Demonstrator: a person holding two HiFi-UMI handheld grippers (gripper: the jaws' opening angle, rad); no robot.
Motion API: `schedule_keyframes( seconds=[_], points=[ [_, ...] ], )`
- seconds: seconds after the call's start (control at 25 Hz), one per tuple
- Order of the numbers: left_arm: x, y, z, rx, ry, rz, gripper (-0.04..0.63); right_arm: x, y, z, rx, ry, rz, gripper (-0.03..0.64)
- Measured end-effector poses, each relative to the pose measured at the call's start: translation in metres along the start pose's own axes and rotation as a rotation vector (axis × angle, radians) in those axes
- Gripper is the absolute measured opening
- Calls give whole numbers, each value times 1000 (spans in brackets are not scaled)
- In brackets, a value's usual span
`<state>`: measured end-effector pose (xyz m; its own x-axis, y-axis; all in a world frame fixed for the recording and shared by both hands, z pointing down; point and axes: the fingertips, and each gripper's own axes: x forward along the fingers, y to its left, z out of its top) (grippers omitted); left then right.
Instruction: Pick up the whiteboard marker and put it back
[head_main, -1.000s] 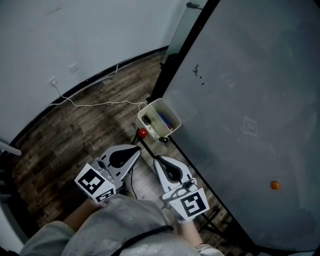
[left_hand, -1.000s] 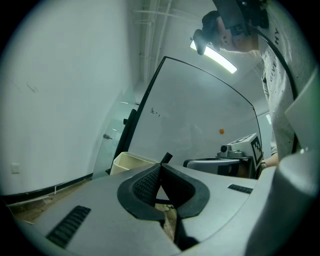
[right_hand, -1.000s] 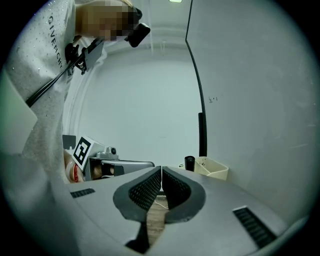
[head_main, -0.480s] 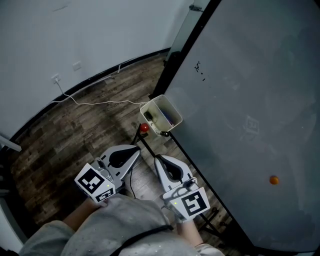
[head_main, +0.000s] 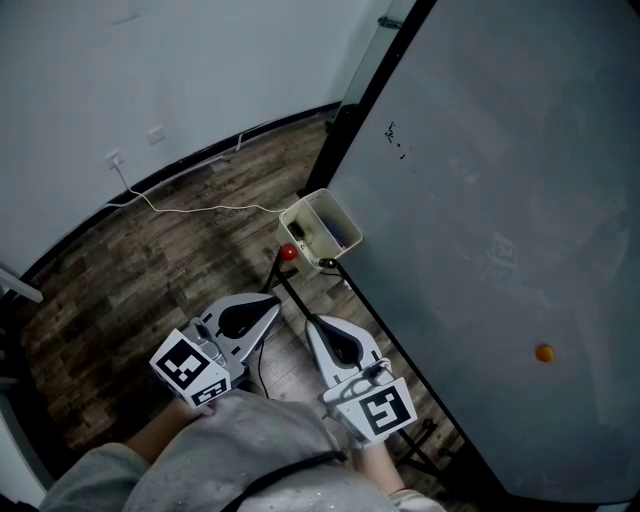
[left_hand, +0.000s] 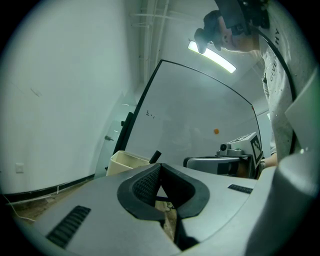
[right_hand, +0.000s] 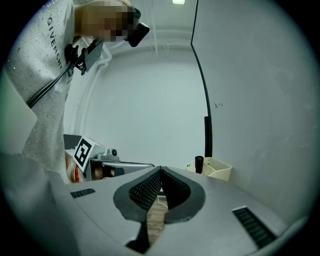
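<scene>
A cream bin (head_main: 320, 232) hangs at the whiteboard's lower left corner with markers in it. A black marker (left_hand: 155, 156) sticks up from the bin (left_hand: 127, 162) in the left gripper view, and the same black marker (right_hand: 199, 164) rises from the bin (right_hand: 216, 169) in the right gripper view. My left gripper (head_main: 272, 300) and right gripper (head_main: 313, 322) are side by side, held level, a short way in front of the bin. The left gripper (left_hand: 160, 167) has its pads together with nothing between them. The right gripper (right_hand: 161, 170) is likewise shut and empty.
The large whiteboard (head_main: 500, 200) fills the right, with small ink marks (head_main: 395, 135) and an orange magnet (head_main: 544, 352). A red knob (head_main: 288, 253) sits on the stand below the bin. A white cable (head_main: 200, 207) runs over the wooden floor from a wall socket (head_main: 115, 158).
Both grippers stay shut and empty, side by side. The view has shifted a little, so the bin sits slightly higher in the head view.
</scene>
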<state>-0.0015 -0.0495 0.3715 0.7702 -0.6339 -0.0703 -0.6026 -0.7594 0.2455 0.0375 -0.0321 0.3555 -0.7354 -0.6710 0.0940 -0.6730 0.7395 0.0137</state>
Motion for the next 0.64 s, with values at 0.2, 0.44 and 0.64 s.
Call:
schedule_keyframes(
  seconds=[0.2, 0.44, 0.64],
  points=[
    [-2, -4, 1, 9, -3, 3, 15, -4, 3, 1, 9, -10, 6, 20],
    [-5, -6, 3, 17, -4, 5, 15, -6, 5, 1, 30, -21, 10, 20],
    [-7, -6, 1, 17, 0, 8, 15, -5, 8, -1, 37, -23, 17, 20]
  ],
)
